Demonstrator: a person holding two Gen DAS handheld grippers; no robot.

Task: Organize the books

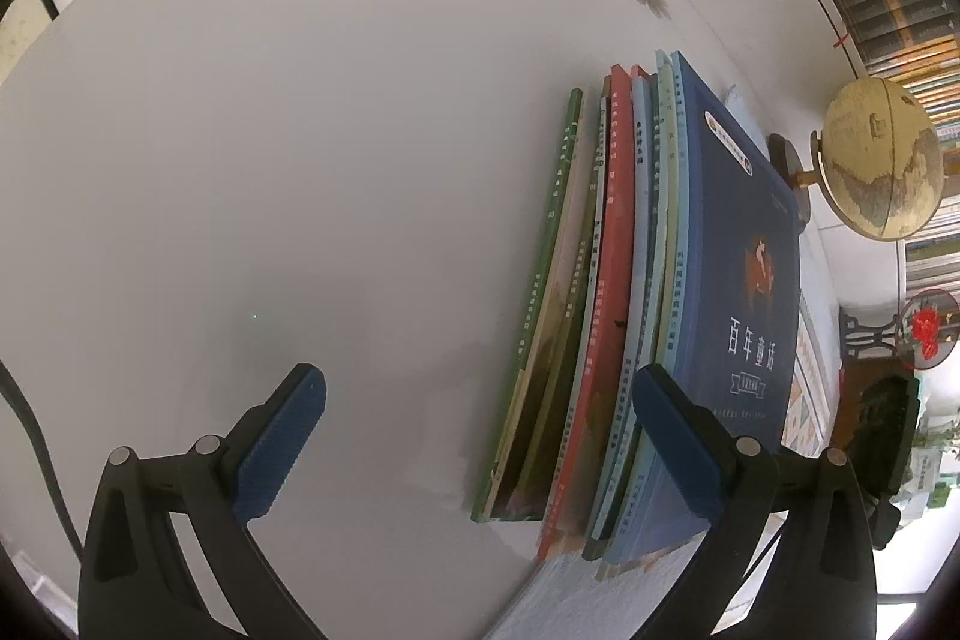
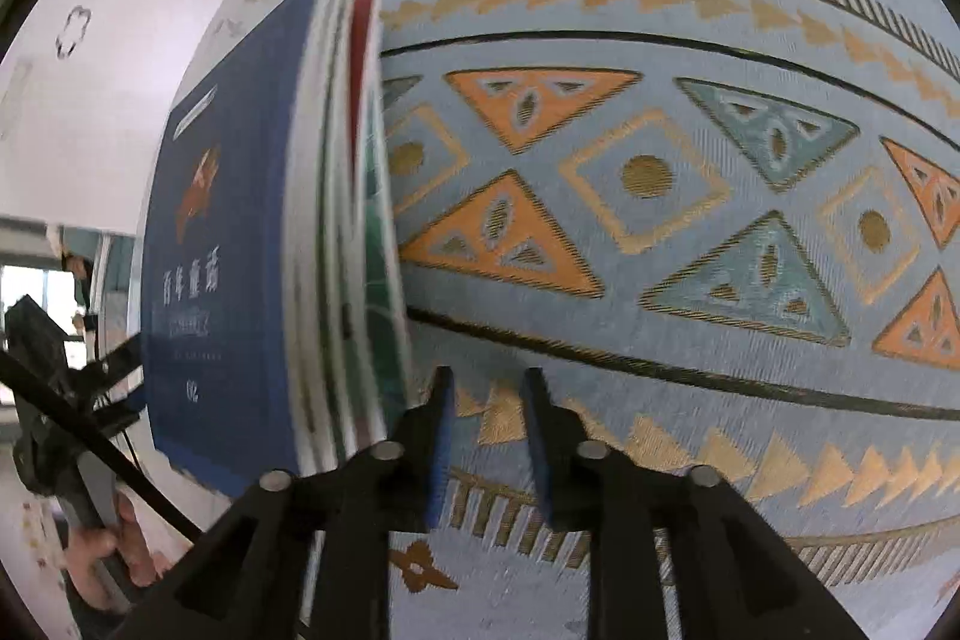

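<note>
The row of books [image 1: 630,280] stands upright on the white table [image 1: 270,160], navy hardcover [image 1: 744,244] outermost; the left gripper [image 1: 480,436] hangs spread wide beside them, grasping nothing; the right gripper [image 2: 487,436], narrowly parted, empty, hovers over the patterned cloth [image 2: 660,196].

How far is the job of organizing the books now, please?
Done: the books stand together in one row, dark blue book outermost. In hand: nothing; the left gripper is open, the right gripper holds nothing above the patterned cloth. Left: perhaps straightening the leaning green book.
</note>
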